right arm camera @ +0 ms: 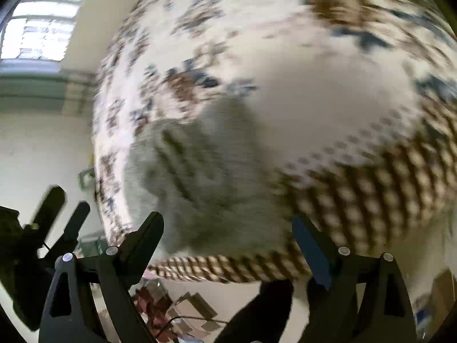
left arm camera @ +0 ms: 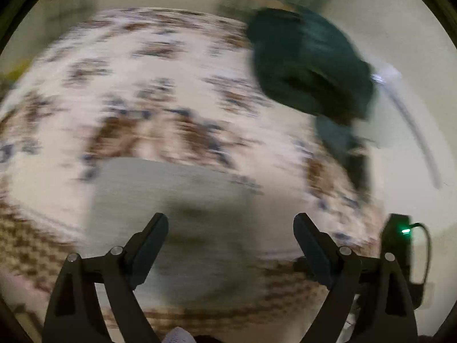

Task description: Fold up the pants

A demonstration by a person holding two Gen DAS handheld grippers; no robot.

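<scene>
Grey pants [left arm camera: 171,200] lie in a folded, flat bundle on a cream cloth with brown and blue patterns [left arm camera: 142,85]. My left gripper [left arm camera: 231,218] hovers over the near part of the pants, jaws wide open and nothing between them. In the right wrist view the same grey pants [right arm camera: 200,165] sit near the cloth's left edge. My right gripper [right arm camera: 227,218] is open above their near edge, holding nothing. The left gripper [right arm camera: 67,204] shows at the far left, off the side of the cloth. Both views are heavily blurred.
A dark green bundle [left arm camera: 308,63] rests at the far right of the cloth, with a white tube [left arm camera: 408,120] beside it. A black device with a green light [left arm camera: 400,243] is at the right. Boxes and clutter [right arm camera: 185,308] lie on the floor below the cloth's near edge.
</scene>
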